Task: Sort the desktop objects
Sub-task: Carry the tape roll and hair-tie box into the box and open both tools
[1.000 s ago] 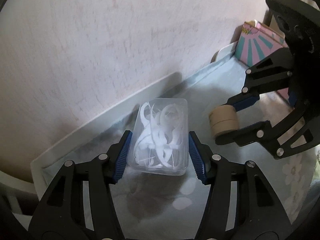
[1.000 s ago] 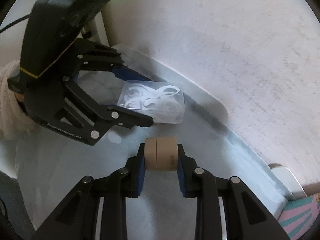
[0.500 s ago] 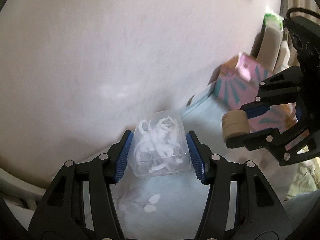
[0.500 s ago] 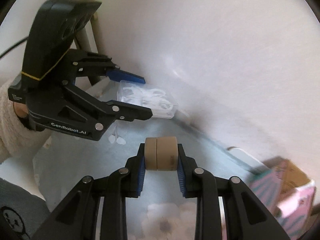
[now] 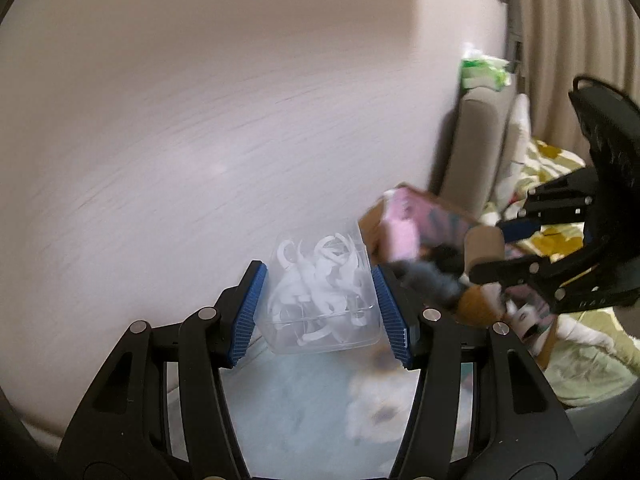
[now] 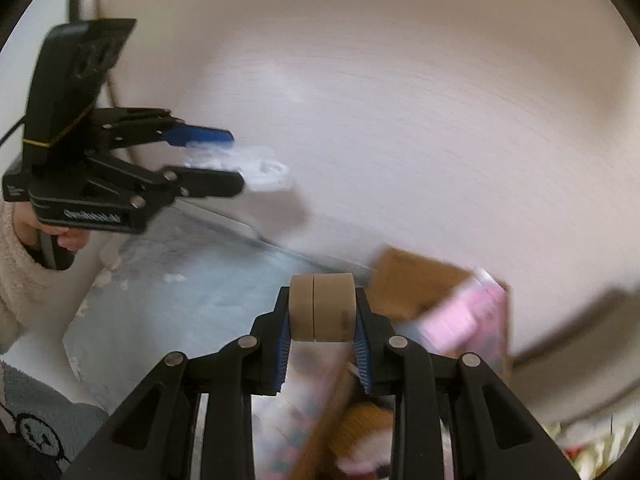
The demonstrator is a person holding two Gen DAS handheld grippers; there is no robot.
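Left gripper [image 5: 320, 304] pinches the box of floss picks [image 5: 324, 296], right gripper [image 6: 322, 320] pinches the tape roll [image 6: 322, 306]; both have lifted off the surface [image 6: 192, 304], now nearing the pink box [image 6: 468, 316] ahead.

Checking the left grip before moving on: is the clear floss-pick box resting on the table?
No, the clear floss-pick box hangs clamped between the left gripper's jaws.

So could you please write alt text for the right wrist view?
The right gripper clamps two stacked brown tape rolls above a pale blue tabletop. At left, the left gripper holds a clear box near a pink wall.
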